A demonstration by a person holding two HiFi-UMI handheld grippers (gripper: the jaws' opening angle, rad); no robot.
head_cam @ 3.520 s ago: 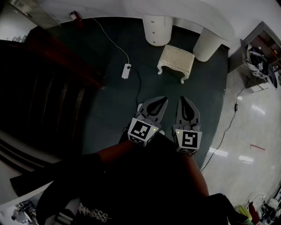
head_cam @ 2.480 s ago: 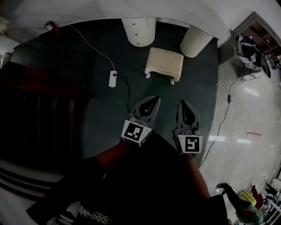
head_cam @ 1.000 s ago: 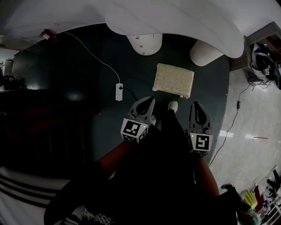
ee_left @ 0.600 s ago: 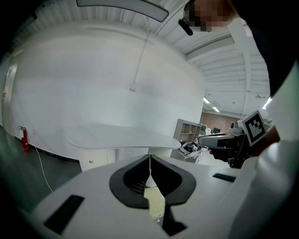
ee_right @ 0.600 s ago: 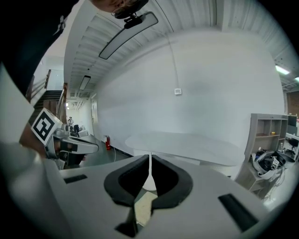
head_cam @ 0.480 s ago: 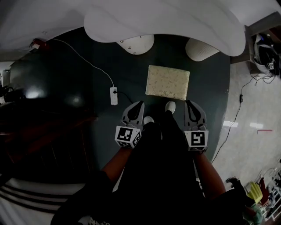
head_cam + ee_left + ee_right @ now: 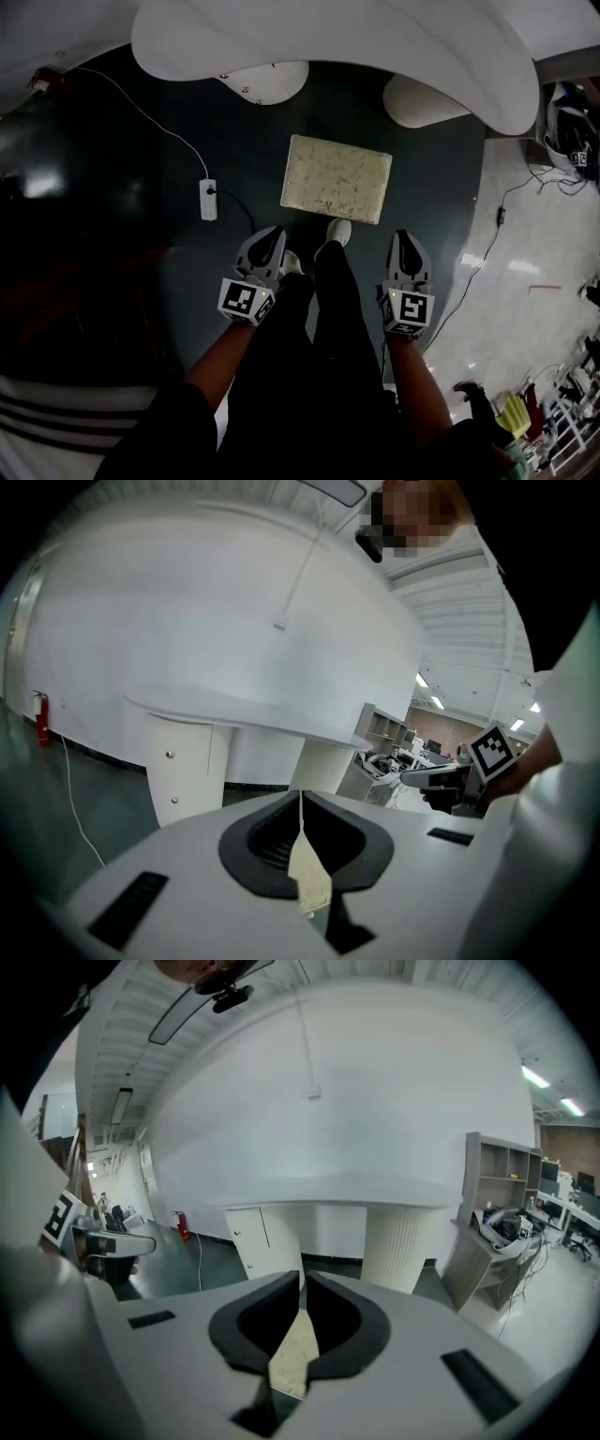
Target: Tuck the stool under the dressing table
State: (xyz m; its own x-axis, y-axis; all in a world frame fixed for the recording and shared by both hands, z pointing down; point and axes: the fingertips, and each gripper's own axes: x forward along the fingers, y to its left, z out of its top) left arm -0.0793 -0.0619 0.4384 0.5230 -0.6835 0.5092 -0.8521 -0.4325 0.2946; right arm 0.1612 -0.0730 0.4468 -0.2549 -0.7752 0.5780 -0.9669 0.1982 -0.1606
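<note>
A cream-topped stool (image 7: pixel 336 178) stands on the dark carpet in front of the white dressing table (image 7: pixel 328 42), outside the gap between its two pedestals (image 7: pixel 267 82) (image 7: pixel 422 98). In the head view my left gripper (image 7: pixel 271 232) and right gripper (image 7: pixel 403 235) hang shut and empty, one on each side of the person's legs, short of the stool's near edge. In the left gripper view the shut jaw tips of the left gripper (image 7: pixel 301 795) point at the table, and the stool (image 7: pixel 308 874) shows as a cream sliver below. The right gripper view shows the right gripper (image 7: pixel 302 1279) and the stool (image 7: pixel 292 1354) likewise.
A white power strip (image 7: pixel 208 200) with its cable lies on the carpet left of the stool. A red fire extinguisher (image 7: pixel 39 720) stands by the wall at far left. A shelf unit (image 7: pixel 502 1180) with clutter stands right of the table, beside glossy floor (image 7: pixel 534 281). Dark furniture fills the left.
Both grippers have sunk lower and come closer to the stool, still shut. The person has stepped forward, so the stool and table top now sit nearer and larger in the head view.
</note>
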